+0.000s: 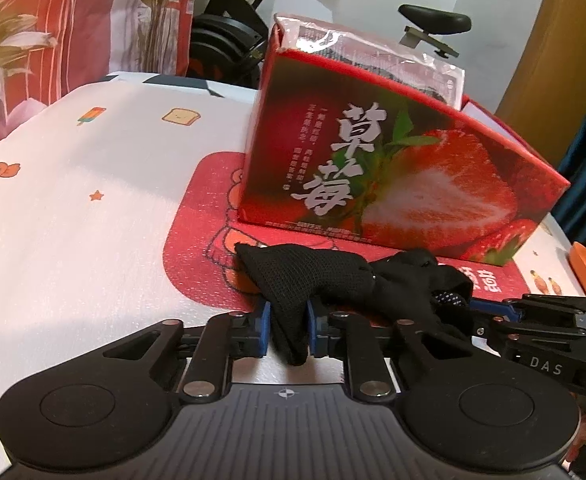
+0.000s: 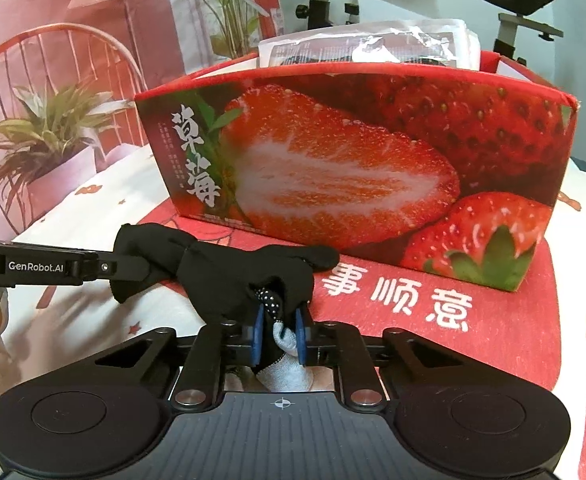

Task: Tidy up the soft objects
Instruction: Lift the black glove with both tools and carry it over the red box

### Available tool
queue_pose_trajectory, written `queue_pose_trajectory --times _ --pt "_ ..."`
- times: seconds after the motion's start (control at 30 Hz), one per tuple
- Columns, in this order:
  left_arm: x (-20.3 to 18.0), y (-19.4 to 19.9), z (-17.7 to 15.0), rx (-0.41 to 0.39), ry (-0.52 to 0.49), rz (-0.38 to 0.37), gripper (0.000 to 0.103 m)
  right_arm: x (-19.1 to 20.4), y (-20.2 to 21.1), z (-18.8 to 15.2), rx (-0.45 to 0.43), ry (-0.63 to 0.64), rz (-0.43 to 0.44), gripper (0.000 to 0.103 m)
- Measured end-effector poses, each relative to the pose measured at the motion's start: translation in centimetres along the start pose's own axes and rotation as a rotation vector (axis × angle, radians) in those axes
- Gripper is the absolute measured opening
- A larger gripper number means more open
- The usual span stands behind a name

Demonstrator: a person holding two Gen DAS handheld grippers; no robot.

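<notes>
At the lower centre of both wrist views: one black glove (image 1: 333, 280), soft knit, stretched between the two claws just above a red mat (image 1: 197, 240). In the left view the left claw (image 1: 288, 326) is clenched on a mesh-textured end of the glove, blue pads pressing it from both sides; the right claw (image 1: 489, 312) enters from the right edge of the frame, its grip there hidden by fabric. In the right view the right claw (image 2: 278, 334) is clamped on the other end, where a dotted black patch and a grey fingertip piece show between the pads; the left claw (image 2: 133, 268) reaches in from the left edge, holding the far end. Behind the glove, centre frame: one red strawberry-printed box (image 2: 353, 160), standing on the mat, open-topped, with a clear plastic packet (image 2: 373, 46) rising above its rim. Beneath the mat: a white cartoon-printed cloth (image 1: 73, 200). Upper frame: an exercise bike (image 1: 245, 24); upper left: a red and pink printed backdrop (image 2: 53, 60).
</notes>
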State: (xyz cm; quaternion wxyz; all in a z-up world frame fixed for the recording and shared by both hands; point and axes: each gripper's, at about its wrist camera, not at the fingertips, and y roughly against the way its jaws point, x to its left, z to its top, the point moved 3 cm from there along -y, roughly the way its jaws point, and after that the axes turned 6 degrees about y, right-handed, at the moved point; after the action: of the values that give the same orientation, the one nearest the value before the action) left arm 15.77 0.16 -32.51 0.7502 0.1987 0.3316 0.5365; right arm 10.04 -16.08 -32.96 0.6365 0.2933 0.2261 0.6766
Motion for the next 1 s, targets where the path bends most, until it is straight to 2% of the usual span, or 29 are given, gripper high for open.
queue_pose_trajectory --times 0.37,0.83,1.0 --pt "-0.7 3.5 0.8 -0.067 -0.016 -0.02 0.018 1.3 3.4 2.3 -0.089 0.049 -0.007 0.013" --pt "-3.9 8.8 3.8 -0.186 -0.066 -0.094 0.018 1.8 8.5 6.0 -0.228 0.072 -0.035 0.013" --pt "-4.7 9.8 4.9 -0.221 -0.084 -0.11 0.018 1.6 9.4 7.4 -0.244 0.089 -0.04 0.013"
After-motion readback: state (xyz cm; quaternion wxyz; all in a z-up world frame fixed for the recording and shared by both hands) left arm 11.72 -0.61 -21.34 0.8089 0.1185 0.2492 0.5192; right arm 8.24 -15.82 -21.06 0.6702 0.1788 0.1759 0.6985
